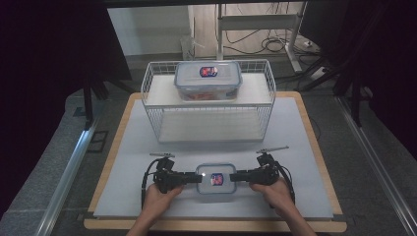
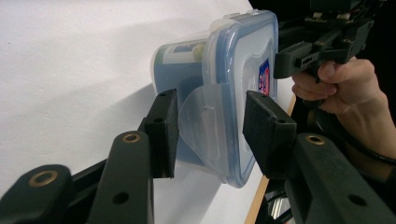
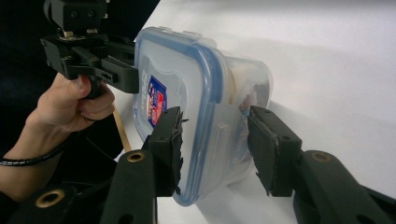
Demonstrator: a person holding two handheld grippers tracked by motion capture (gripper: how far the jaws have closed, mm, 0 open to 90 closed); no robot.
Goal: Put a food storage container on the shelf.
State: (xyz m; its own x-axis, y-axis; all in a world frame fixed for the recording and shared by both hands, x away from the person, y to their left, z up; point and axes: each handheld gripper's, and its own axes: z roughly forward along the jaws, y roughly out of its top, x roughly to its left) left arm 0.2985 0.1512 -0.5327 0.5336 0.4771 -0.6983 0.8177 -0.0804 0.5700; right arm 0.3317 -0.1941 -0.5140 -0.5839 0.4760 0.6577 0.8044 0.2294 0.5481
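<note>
Two grippers straddle one small lidded container (image 1: pixel 216 181) at the near edge of the counter (image 1: pixel 295 147), the left gripper (image 1: pixel 193 178) at its left end and the right gripper (image 1: pixel 237 177) at its right end. In the left gripper view the fingers (image 2: pixel 267 131) stand partly open either side of the clear latch flap (image 2: pixel 205 126), one by the lid face, the other by the base, with a gap showing on both sides, so nothing is clamped yet. The right gripper view shows the same: its fingers (image 3: pixel 169 140) bracket the flap (image 3: pixel 224 135) at that end, near it but not visibly pressing. My worry is that the pads close on the loose flap rather than on the body, and the flap hinges outward so the box slips or tips. Uneven closing could also shove the light box sideways along the smooth counter, or pop a latch and free the lid. Farther back stands a white wire rack (image 1: pixel 209 98) with a second container (image 1: pixel 208 80) on its upper shelf; a lift that swings high or forward could strike the rack's front wires.
</note>
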